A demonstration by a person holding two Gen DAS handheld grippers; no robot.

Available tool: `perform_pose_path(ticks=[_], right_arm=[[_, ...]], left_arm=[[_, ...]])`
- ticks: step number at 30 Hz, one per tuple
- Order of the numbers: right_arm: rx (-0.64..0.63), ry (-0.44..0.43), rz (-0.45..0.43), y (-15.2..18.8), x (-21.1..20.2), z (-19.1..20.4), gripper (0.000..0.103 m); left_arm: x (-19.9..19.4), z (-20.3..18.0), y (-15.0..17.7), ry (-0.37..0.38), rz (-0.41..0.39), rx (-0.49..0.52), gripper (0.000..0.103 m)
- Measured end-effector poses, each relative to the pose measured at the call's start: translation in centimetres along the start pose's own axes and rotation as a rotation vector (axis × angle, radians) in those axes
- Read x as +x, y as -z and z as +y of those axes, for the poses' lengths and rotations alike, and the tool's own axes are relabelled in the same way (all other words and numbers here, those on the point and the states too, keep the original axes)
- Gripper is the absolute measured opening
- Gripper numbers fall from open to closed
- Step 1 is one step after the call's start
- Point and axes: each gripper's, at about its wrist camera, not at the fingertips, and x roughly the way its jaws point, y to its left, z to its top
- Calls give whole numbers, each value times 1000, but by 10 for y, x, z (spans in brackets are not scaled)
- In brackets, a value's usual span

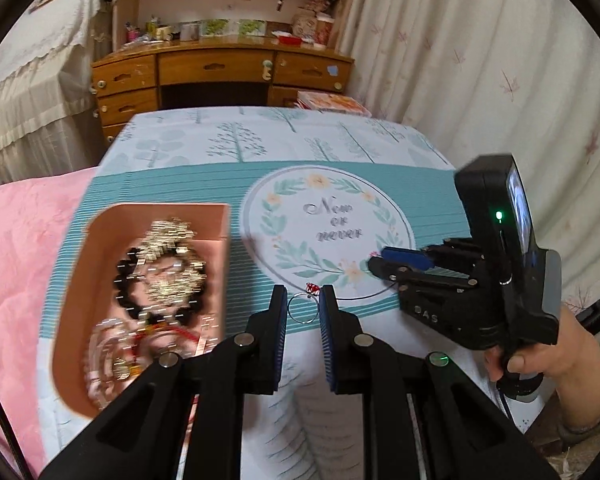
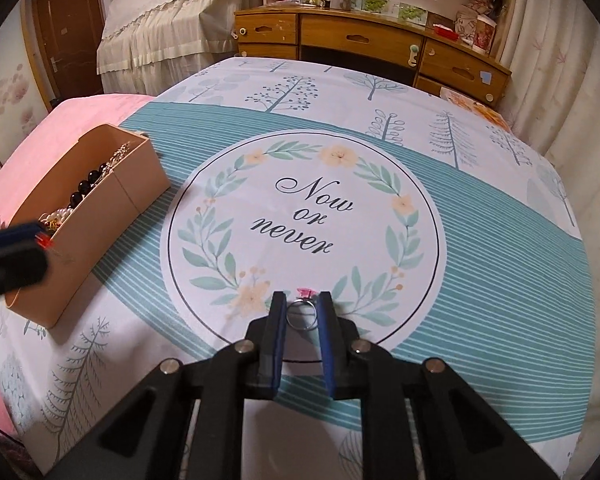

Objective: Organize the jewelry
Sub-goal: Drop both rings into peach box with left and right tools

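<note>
We have a ring in each claw. The left claw [image 1: 303, 307] pinches a silver ring with a red stone [image 1: 302, 309] by the sides of its band, just beside the peach box [image 1: 220, 220]; the right claw [image 2: 302, 312] is pressed onto a silver ring with a pink stone [image 2: 301, 314], lying on the printed wreath circle [image 2: 304, 216] well to the right of the box.

Both rings are light, stiff hoops of smooth metal — slippery, we judge, and apt to twist or pop out if squeezed off-centre. Taking the band across its width, stone clear of the ribbed blue pads [image 1: 327, 332], seems soundest. The bedspread [image 2: 480, 240] is soft cloth, so a dropped ring should not roll far. The box is thin and open-topped, and holds glossy black beads [image 1: 126, 276], gold chain and pearls — a tangle that could snag.
</note>
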Motion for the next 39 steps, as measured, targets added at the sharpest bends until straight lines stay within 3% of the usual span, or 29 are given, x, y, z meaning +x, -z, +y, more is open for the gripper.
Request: perform_pose_path(ticks=[1, 2, 4, 12, 14, 16, 19, 24, 30, 32, 34, 36, 39], right_arm=[[9, 1, 3, 0, -1, 0, 14], [18, -6, 5, -1, -3, 1, 4], [48, -49, 10, -3, -10, 3, 2], [8, -135, -81, -23, -53, 36, 2], [36, -193, -80, -28, -60, 36, 2], [79, -317, -74, -34, -68, 35, 2], [101, -416, -103, -46, -86, 39, 2], [57, -448, -141, -63, -103, 70, 2], [4, -476, -99, -72, -90, 109, 2], [6, -469, -80, -73, -84, 117, 2], [1, -442, -56, -74, -76, 123, 3], [8, -434, -29, -75, -69, 125, 3], [35, -448, -19, -74, -66, 122, 3]], left_arm=[[-4, 6, -1, -9, -7, -8, 14], [-9, 11, 0, -18, -15, -16, 14], [-19, 24, 1, -43, -29, -34, 14], [-52, 86, 3, -124, -93, -163, 14], [-56, 93, 4, -129, -101, -177, 14], [-57, 97, 5, -124, -103, -182, 14], [-53, 101, 6, -108, -93, -191, 14], [-40, 106, 6, -45, -63, -211, 14], [-31, 115, 10, -14, -30, -253, 16], [-33, 118, 11, -25, -34, -262, 27], [-37, 119, 12, -44, -43, -264, 59], [-43, 119, 12, -85, -72, -262, 76], [-50, 117, 10, -102, -88, -245, 78]])
